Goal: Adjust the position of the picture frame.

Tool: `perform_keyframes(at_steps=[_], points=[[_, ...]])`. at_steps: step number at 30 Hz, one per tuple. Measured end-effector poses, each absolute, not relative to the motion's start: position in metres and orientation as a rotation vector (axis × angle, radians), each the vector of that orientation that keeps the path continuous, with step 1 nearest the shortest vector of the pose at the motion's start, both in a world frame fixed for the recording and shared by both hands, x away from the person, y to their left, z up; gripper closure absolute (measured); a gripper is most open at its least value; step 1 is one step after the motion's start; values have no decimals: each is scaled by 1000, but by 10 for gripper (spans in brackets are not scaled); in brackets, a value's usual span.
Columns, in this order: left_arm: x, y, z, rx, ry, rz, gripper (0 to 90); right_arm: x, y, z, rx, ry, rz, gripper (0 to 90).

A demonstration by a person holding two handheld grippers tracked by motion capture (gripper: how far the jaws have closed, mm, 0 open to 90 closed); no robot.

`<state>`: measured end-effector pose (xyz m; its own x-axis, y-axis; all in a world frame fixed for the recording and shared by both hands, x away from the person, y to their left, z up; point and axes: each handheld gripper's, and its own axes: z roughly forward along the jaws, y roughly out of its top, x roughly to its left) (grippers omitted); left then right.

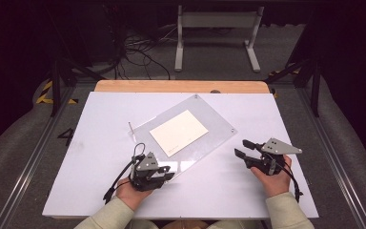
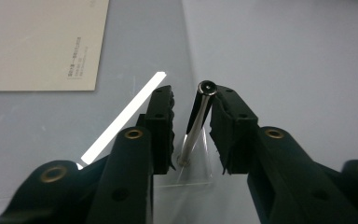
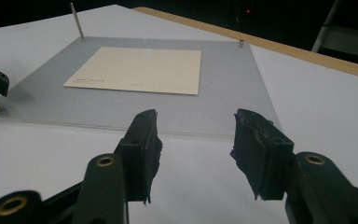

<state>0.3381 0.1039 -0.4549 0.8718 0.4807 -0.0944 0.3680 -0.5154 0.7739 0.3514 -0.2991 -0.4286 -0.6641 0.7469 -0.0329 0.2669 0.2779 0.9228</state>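
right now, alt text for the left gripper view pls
The left gripper has its open black jaws on either side of a thin upright metal pin at the corner of a clear plate, touching one. A cream card lies on the plate.

Card [image 1: 178, 131] on plate [image 1: 219, 126] mid-table, pin [image 1: 130, 128] at plate's left corner, another pin [image 2: 196, 122] at its near corner.

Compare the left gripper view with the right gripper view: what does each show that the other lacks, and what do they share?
Left gripper view alone: a metal pin standing at the plate's corner between the left gripper's open jaws, leaning against one, and small print on the card. Right gripper view alone: the right gripper open over bare white table, a tall pin and a short stud at the far corners. Both: the clear plate with the cream card on it.
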Motion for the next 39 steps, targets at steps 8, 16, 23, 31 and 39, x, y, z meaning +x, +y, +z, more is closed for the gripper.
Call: perform_keyframes(at_steps=[8,16,23,31,39], points=[[336,104,-449,2199,606,222,844,352,-299,-429,915,2090,1371,491],[346,141,-440,2132,738,254,845,352,-299,-429,918,2104,1366,516],[359,176,-438,2068,887,321,845,353,-298,-430,931,2143,1360,553],[370,196,-439,2019,980,379,845,353,-295,-431,909,2180,1355,605],[382,211,-447,1986,1101,461,842,356,-287,-434,890,2243,1338,654]])
